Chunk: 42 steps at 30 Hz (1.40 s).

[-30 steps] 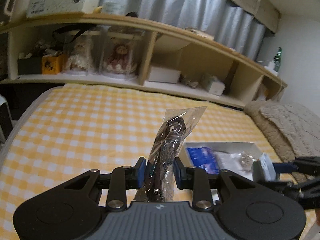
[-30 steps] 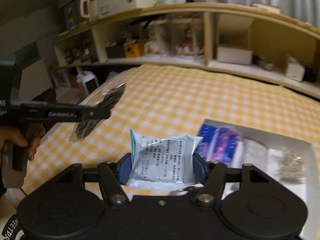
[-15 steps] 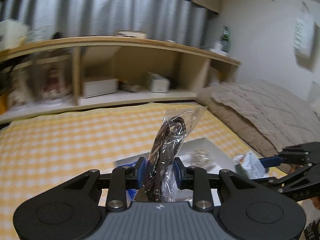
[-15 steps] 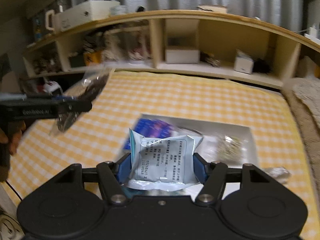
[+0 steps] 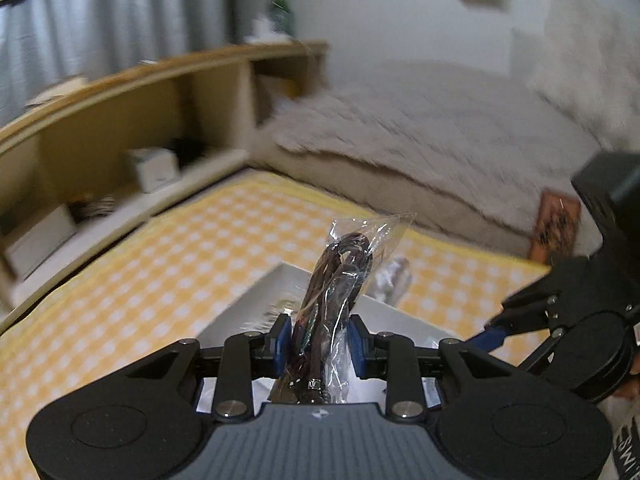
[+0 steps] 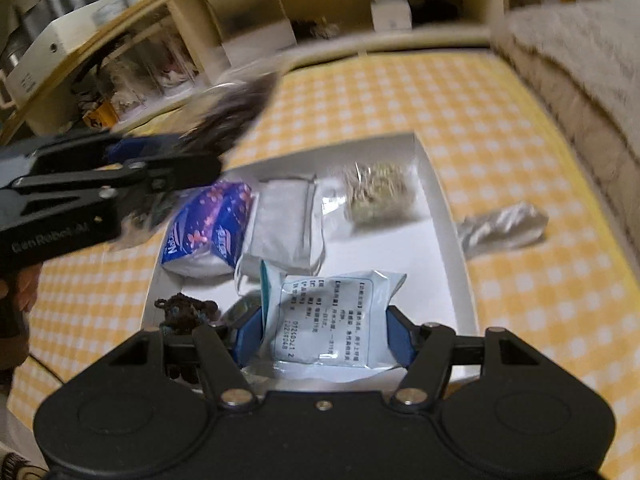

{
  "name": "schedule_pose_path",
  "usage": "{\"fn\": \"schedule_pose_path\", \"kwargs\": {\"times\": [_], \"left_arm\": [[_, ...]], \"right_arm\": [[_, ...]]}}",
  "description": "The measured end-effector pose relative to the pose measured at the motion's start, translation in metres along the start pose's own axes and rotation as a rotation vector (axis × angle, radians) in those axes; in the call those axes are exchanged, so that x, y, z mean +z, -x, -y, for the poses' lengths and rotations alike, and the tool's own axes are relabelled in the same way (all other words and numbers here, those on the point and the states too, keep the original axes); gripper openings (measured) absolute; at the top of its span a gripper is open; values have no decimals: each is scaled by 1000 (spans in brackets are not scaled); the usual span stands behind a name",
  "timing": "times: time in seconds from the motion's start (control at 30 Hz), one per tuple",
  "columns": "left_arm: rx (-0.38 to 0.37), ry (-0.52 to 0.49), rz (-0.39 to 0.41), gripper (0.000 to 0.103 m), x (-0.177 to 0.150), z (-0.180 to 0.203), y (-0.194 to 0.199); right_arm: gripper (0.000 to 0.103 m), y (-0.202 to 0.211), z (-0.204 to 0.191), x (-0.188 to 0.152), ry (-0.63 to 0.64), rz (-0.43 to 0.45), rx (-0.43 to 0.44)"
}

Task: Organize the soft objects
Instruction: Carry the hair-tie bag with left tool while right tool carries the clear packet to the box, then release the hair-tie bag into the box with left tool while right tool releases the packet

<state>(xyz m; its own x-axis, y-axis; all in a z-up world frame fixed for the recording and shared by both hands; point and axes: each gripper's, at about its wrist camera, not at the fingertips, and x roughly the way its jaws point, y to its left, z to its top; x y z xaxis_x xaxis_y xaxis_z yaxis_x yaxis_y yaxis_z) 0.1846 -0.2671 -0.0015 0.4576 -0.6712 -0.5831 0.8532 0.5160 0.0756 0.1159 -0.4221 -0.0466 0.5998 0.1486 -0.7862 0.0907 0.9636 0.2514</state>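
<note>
My left gripper point(image 5: 319, 340) is shut on a clear plastic bag of dark brown cord point(image 5: 340, 276), held upright over the near part of a white box point(image 5: 256, 304). In the right wrist view that same bag point(image 6: 236, 108) shows blurred at the upper left. My right gripper point(image 6: 324, 332) is shut on a pale blue sealed packet with printed text point(image 6: 328, 316), which hangs above the white box point(image 6: 444, 216). Inside the box lie a blue-and-purple tissue pack point(image 6: 212, 228), a white wrapped pack point(image 6: 284, 224), a bag of pale dried bits point(image 6: 376, 192) and a small dark knitted piece point(image 6: 188, 312).
The box rests on a yellow checked bedcover point(image 6: 520, 128). A crumpled silvery wrapper point(image 6: 500, 224) lies just right of the box. A beige knitted blanket point(image 5: 420, 128) is heaped at the far side, and wooden shelves point(image 5: 120, 128) with small boxes run behind the bed.
Both grippers have swung over the white box, each still gripping its packet. The left view has turned from the shelves toward the blanket; the right view now looks down into the box.
</note>
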Motion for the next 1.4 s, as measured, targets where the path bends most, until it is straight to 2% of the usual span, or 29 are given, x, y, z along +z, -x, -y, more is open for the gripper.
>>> {"fn": "schedule_pose_path", "kwargs": {"times": [0.13, 0.27, 0.47, 0.5, 0.53, 0.6, 0.67, 0.73, 1.1, 1.4], "left_arm": [[-78, -78, -99, 32, 7, 9, -40], [-133, -149, -204, 32, 8, 12, -75], [-214, -210, -296, 34, 14, 14, -111], [-217, -232, -310, 45, 14, 17, -115], [-210, -247, -317, 60, 13, 19, -119], [-181, -234, -321, 70, 11, 16, -123], [-167, -186, -316, 71, 10, 12, -125], [-170, -153, -307, 72, 9, 7, -126], [-140, -83, -281, 76, 4, -5, -101], [-101, -29, -232, 76, 10, -10, -51]], "right_arm": [[66, -14, 7, 0, -15, -40, -4], [65, -24, 6, 2, 21, -91, -15], [65, -29, 7, 5, 42, -116, -35], [65, -30, 10, 8, 44, -116, -39], [65, -32, 10, 9, 46, -119, -41], [68, -37, 13, 10, 42, -131, -52], [82, -41, 15, 10, 28, -145, -68], [86, -44, 17, 9, 16, -159, -72], [87, -33, 11, 11, -1, -139, -72], [87, 0, -8, 15, 25, -79, -70]]}}
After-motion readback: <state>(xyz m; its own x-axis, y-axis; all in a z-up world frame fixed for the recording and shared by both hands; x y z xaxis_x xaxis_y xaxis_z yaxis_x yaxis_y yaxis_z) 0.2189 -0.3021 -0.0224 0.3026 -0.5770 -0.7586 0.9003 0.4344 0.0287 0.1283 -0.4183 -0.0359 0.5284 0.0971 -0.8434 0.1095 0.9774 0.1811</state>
